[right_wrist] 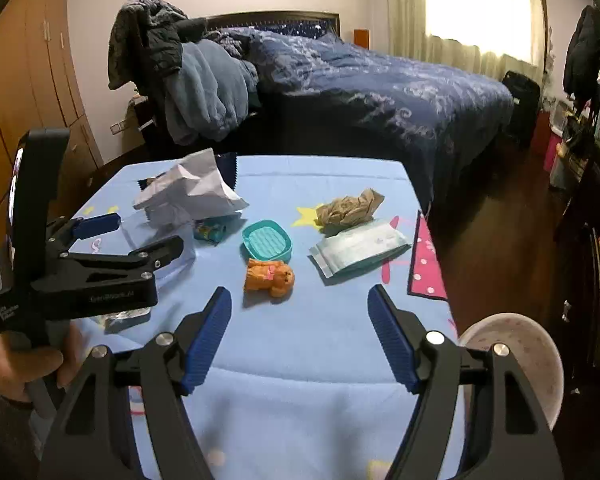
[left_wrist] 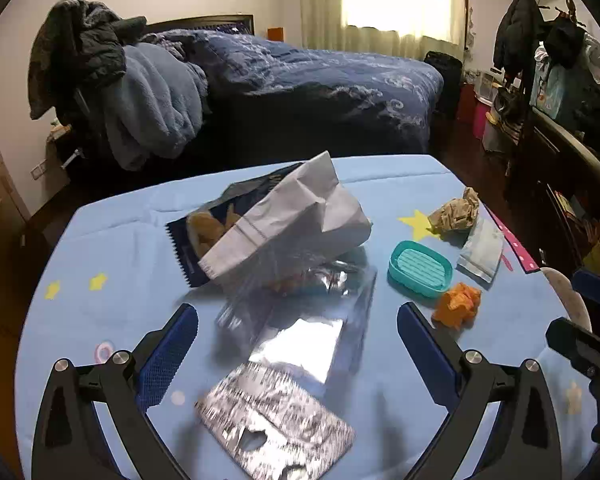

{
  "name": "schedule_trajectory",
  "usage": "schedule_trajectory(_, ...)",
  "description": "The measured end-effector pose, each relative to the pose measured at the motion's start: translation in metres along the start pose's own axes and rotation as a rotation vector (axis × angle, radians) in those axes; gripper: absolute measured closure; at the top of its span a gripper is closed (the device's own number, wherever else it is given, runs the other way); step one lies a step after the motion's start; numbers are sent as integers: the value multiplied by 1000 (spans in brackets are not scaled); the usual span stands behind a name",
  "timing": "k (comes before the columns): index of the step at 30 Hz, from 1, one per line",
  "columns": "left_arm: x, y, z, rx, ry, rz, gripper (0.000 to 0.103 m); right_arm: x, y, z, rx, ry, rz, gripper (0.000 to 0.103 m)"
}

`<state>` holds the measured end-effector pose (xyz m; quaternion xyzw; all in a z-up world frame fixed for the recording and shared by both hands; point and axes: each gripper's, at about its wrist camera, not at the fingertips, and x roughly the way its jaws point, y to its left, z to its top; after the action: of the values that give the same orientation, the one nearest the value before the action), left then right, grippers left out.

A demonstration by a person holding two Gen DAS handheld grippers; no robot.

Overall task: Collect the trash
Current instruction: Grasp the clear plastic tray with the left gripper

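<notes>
A snack bag [left_wrist: 268,220] lies open on the desk [right_wrist: 320,344] over a clear wrapper [left_wrist: 300,320]; the foil packet [left_wrist: 276,428] nearest the left camera is blurred. Crumpled brown paper [right_wrist: 350,205] sits at the far side, beside a tissue pack [right_wrist: 360,248]. The left tool [left_wrist: 298,344] stands spread above the wrappers, pinching nothing. The right tool [right_wrist: 300,336] is spread and empty. A bed [right_wrist: 380,88] fills the room behind.

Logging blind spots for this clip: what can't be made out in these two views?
- Silver foil wrapper, left wrist view: motion-blurred, print unreadable.
- Clear plastic packaging, left wrist view: blurred; contents unclear.
- White bin, right wrist view: inside hidden by right gripper.
- Chip bag, right wrist view: partly behind left gripper.
</notes>
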<state>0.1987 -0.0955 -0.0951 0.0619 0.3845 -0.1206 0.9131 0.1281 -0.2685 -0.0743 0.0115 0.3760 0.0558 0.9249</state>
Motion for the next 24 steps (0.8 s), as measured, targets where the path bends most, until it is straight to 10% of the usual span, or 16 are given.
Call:
schedule_trajectory(4, 12, -2, 0, 4, 15, -20, 11, 11, -2, 0, -5, 16, -4, 31)
schedule_trajectory(6, 17, -2, -1, 2, 40, -26, 43, 17, 0, 1, -10, 26, 2, 31)
schedule_trajectory(24, -28, 57, -12, -116, -26, 68, 50, 86, 25, 13, -32, 154, 45, 33)
